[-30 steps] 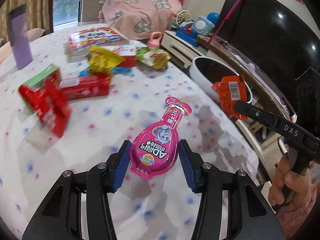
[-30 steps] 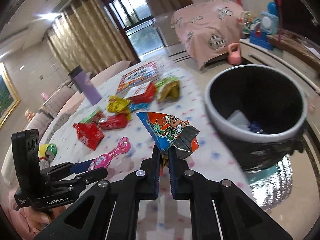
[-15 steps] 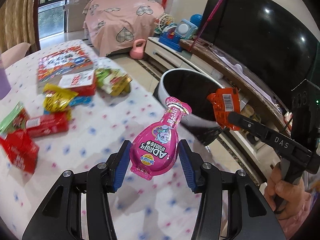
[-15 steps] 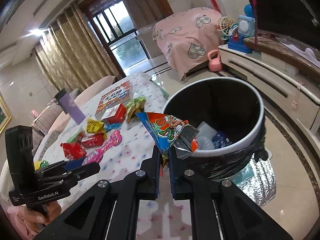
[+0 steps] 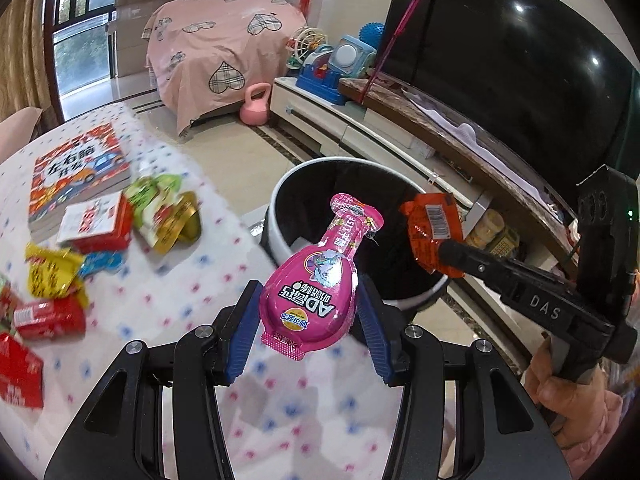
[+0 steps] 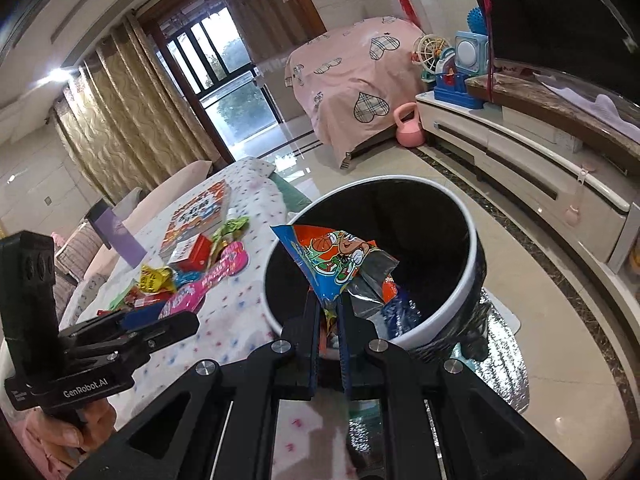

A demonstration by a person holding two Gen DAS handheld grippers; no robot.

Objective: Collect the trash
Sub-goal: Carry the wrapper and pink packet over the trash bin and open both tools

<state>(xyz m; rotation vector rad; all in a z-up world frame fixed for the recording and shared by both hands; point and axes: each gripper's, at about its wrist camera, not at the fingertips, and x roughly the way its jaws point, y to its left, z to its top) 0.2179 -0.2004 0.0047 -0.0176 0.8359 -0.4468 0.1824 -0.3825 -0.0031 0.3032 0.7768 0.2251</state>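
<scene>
My left gripper [image 5: 308,320] is shut on a pink AD drink pouch [image 5: 316,280] and holds it in the air near the rim of the white-rimmed black trash bin [image 5: 280,216]. My right gripper [image 6: 329,312] is shut on a crumpled orange and blue snack wrapper [image 6: 332,258], held above the bin's rim [image 6: 478,256]. The right gripper [image 5: 444,254] with the orange wrapper [image 5: 434,222] also shows in the left wrist view, over the bin. The left gripper [image 6: 188,322] with the pink pouch [image 6: 212,276] shows in the right wrist view. Some trash lies in the bin's bottom.
Several wrappers [image 5: 164,216] and small red boxes [image 5: 100,224] lie on the dotted tablecloth [image 5: 168,304], beside a picture book [image 5: 76,168]. A TV stand [image 5: 384,132] with toys stands behind the bin. A pink kettlebell [image 5: 256,106] stands on the floor.
Both grippers have moved from over the table toward the bin with their loads. The bin is now much closer in both views. The grips have not changed.
</scene>
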